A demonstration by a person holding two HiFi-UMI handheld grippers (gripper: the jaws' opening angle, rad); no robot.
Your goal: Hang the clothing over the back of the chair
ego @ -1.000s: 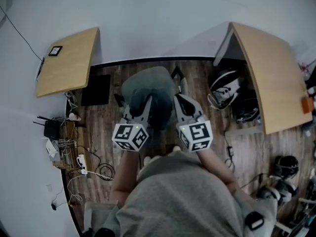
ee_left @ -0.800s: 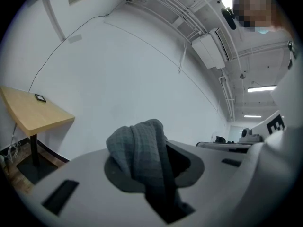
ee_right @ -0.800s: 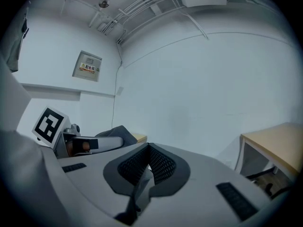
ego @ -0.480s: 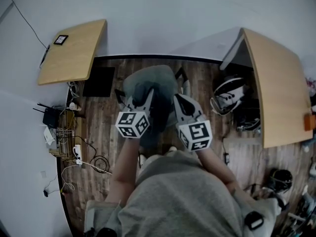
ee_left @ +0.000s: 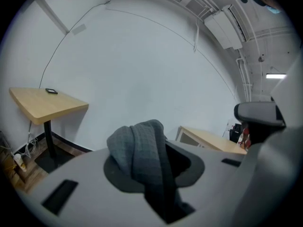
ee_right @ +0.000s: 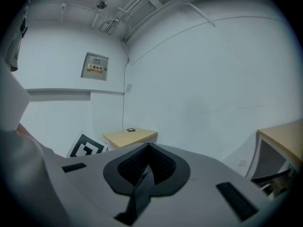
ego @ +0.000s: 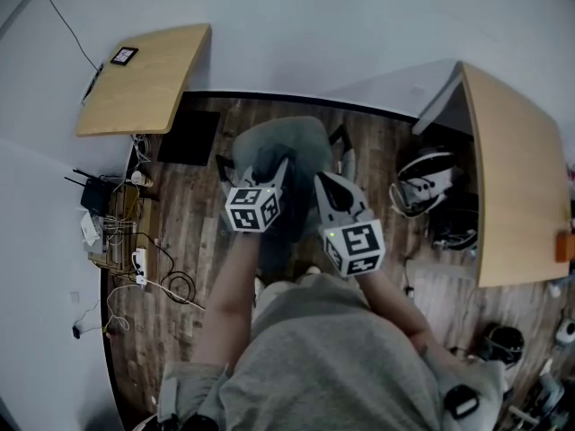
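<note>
Jaws of left gripper (ee_left: 158, 167) and right gripper (ee_right: 147, 167) pinch clothing (ee_left: 136, 145) edges over floor (ego: 190, 233).

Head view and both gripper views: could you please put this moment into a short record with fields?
clothing: grey, waffle-knit, bunched between the tongs
left tongs: clamped on the clothing
right tongs: closed on a thin dark fold, seemingly the same clothing
chair: grey, just beyond both tongs in the head view
task state: clothing held over the chair; whether it touches the chair cannot be told
</note>
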